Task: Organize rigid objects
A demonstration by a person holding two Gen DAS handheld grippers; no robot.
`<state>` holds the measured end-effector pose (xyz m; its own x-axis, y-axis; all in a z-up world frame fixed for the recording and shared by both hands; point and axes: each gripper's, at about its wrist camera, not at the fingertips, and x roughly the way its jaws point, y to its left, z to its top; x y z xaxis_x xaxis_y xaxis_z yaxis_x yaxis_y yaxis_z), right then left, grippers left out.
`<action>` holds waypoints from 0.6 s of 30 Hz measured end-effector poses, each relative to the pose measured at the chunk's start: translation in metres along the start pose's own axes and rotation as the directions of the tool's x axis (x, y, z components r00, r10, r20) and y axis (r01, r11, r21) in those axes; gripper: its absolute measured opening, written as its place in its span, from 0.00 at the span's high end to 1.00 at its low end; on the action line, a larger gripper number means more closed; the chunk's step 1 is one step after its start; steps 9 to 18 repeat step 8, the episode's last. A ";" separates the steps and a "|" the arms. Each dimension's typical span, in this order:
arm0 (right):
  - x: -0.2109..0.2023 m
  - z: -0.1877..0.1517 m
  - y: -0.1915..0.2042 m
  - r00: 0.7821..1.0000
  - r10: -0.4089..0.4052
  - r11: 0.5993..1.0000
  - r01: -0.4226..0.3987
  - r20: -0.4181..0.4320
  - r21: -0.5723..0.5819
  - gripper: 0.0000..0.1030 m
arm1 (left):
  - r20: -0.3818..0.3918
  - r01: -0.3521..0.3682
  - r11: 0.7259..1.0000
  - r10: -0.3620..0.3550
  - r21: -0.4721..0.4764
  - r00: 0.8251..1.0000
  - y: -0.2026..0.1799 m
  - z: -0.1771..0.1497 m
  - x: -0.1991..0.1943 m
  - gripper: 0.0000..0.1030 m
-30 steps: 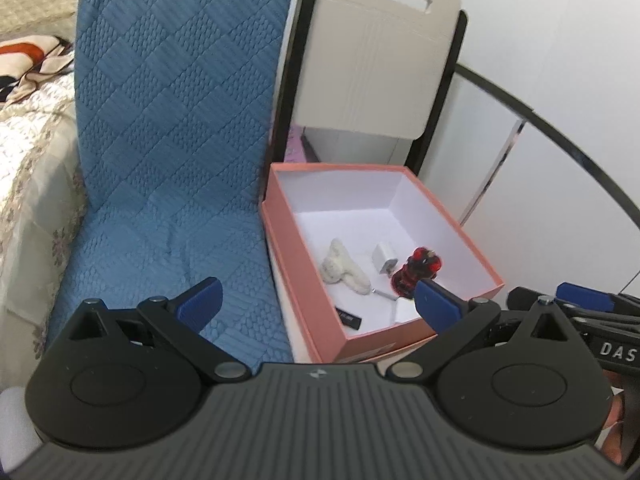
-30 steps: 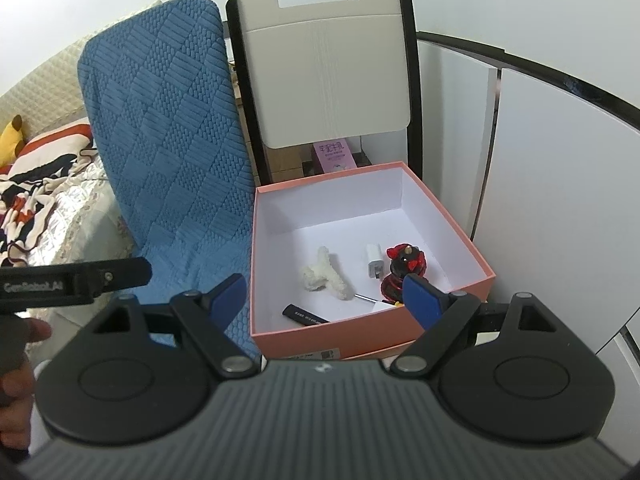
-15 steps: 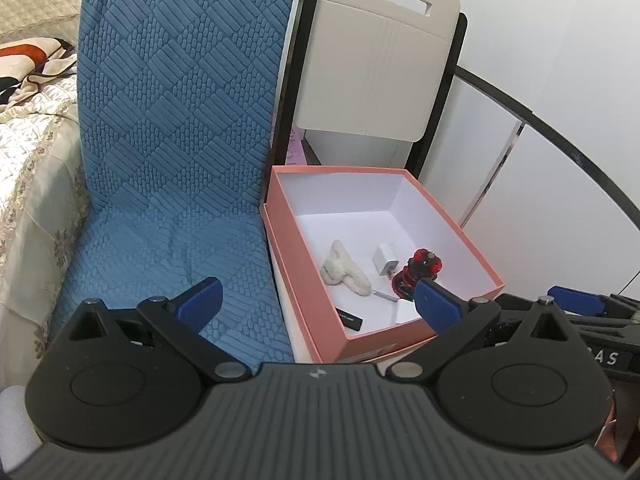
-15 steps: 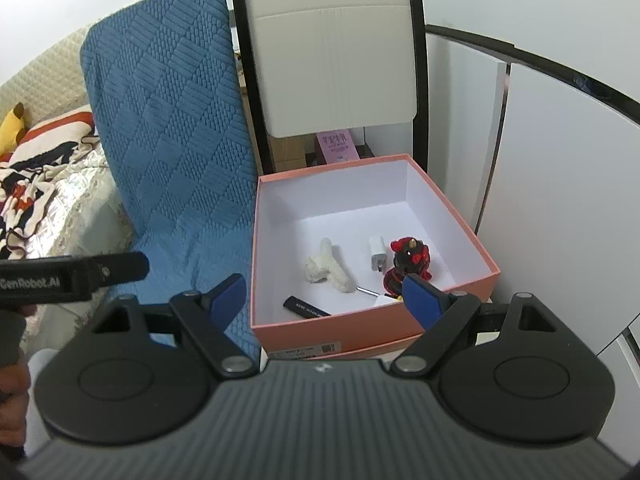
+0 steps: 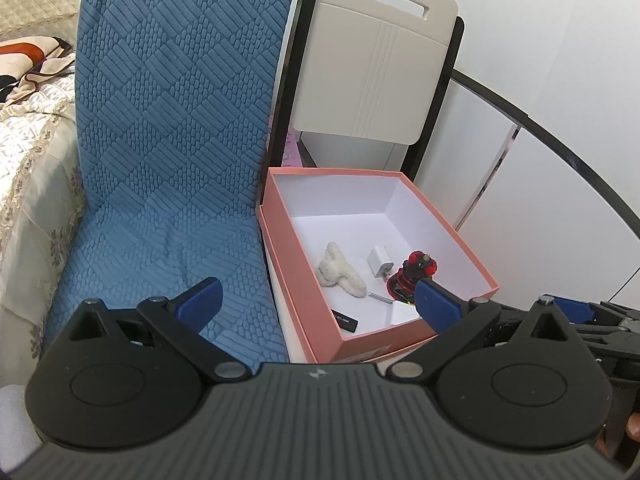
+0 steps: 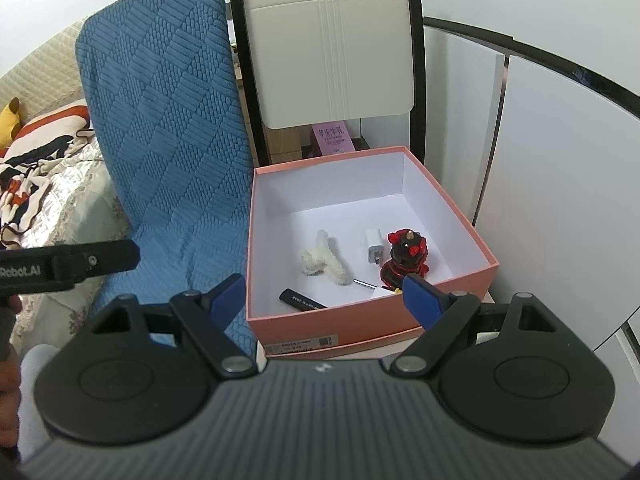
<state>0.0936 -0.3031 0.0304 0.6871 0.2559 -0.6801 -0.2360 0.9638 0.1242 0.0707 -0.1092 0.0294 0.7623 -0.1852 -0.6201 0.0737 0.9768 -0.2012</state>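
Relative to the pink box (image 6: pixel 448 280), things were read from left to right. Left of the box, a blue quilted cushion (image 6: pixel 168 140) was draped over a seat, and nothing loose was seen lying on it. The left gripper (image 5: pixel 316 300) was held short of the box's near left corner, its blue fingers (image 5: pixel 198 298) spread wide with nothing between them. Inside the box, on the white floor, a black stick (image 6: pixel 302 300) lay by the near wall, a white fuzzy piece (image 6: pixel 322 258) lay near the middle, a white charger (image 6: pixel 374 246) sat just right of it, and a red and black figure (image 6: pixel 404 258) stood toward the right wall. The right gripper (image 6: pixel 324 298) was held before the box's near wall, its jaws likewise wide apart and empty. The sorting was judged to be nearly or wholly done, since four items were already in the box and none was seen outside it; whether more remained could not be told. A thin metal pin and a pale scrap beside the figure were partly covered by a fingertip and could not be identified. The box's near inner corner was hidden by its own wall, and what the box rested on was cut off below.
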 end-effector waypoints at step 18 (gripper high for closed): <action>0.000 -0.002 0.001 1.000 0.002 1.000 -0.002 -0.005 -0.001 0.16 | -0.003 0.003 1.000 -0.003 -0.001 1.000 -0.001 -0.001 0.000 0.00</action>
